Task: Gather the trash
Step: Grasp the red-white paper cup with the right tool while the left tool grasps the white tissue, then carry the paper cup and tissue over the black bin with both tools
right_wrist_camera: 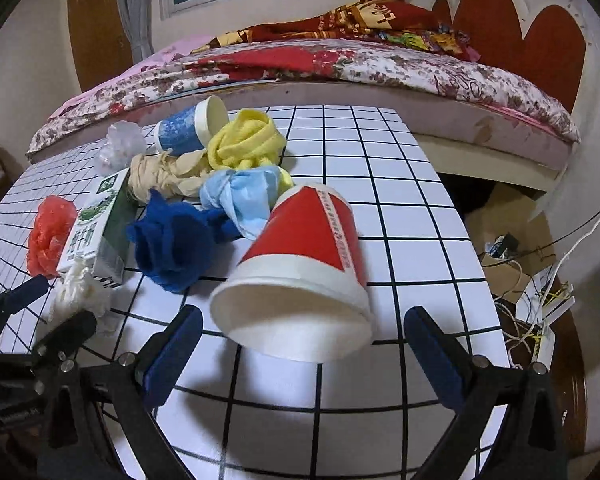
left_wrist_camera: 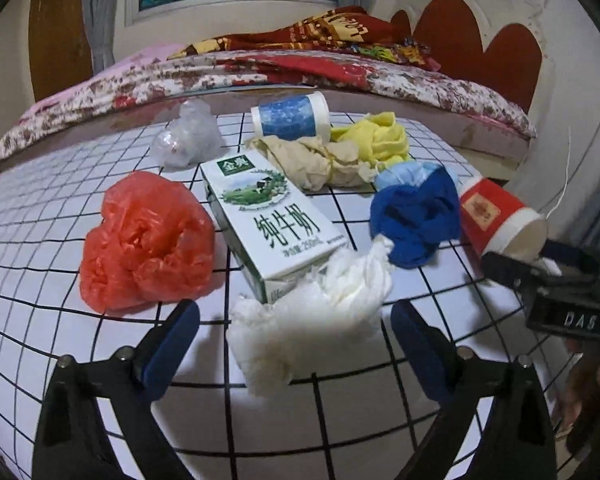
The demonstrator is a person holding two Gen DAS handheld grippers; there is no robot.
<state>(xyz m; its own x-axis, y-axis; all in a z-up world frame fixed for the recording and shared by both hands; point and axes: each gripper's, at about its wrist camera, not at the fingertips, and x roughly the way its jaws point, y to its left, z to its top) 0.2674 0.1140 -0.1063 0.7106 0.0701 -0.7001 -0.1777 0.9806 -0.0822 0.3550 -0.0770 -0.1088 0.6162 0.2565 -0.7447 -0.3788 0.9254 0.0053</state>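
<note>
Left wrist view: left claw (left_wrist_camera: 295,344) spread apart, pads either side of the white tissue wad (left_wrist_camera: 308,316) but not pressing it. The wad lies on the gridded counter (left_wrist_camera: 40,240) against the near end of the milk carton (left_wrist_camera: 272,216); red plastic bag (left_wrist_camera: 148,240) left of the carton, blue cloth (left_wrist_camera: 416,220) right of it.

Right wrist view: right claw (right_wrist_camera: 303,354) also apart, empty, framing the tipped red paper cup (right_wrist_camera: 300,272), well right of the carton. Step looks like the approach to pick up; next, each claw needs to advance and close.
</note>
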